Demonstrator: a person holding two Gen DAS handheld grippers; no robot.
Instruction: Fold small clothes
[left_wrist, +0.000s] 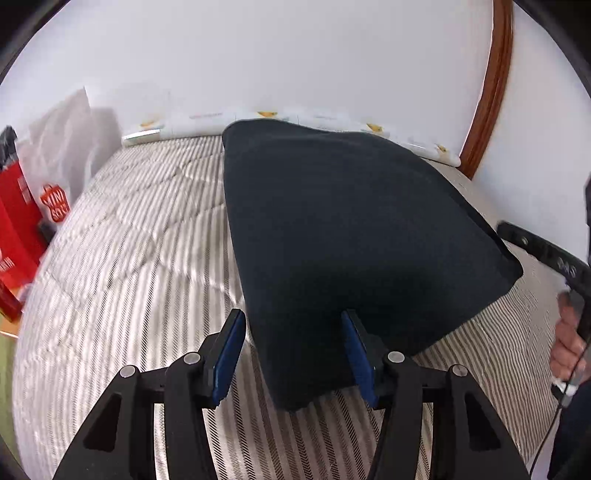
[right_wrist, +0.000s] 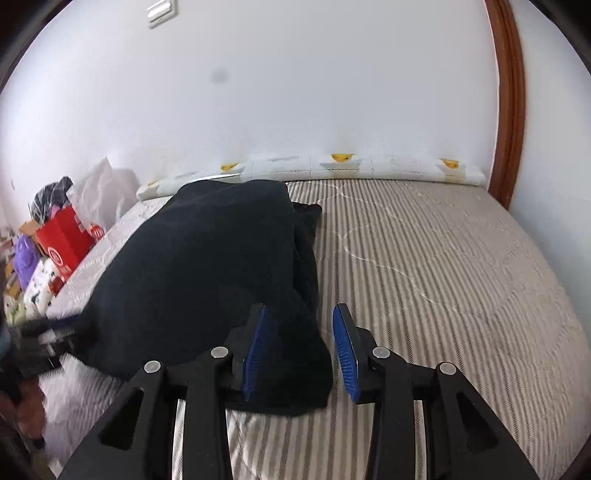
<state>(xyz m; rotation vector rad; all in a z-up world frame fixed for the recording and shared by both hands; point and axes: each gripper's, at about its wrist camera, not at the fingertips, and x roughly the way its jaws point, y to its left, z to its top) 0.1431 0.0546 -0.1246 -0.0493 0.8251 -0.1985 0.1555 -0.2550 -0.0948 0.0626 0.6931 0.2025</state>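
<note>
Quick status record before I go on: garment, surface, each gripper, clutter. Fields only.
garment: dark garment, folded in layers, lying on the bed
surface: striped bedspread
left gripper: open, jaws apart around the garment's near corner, not clamped
right gripper: open, near edge of the garment between the jaws
clutter: red box and white plastic bag at the left bedside
wall side: duck-print cushion
</note>
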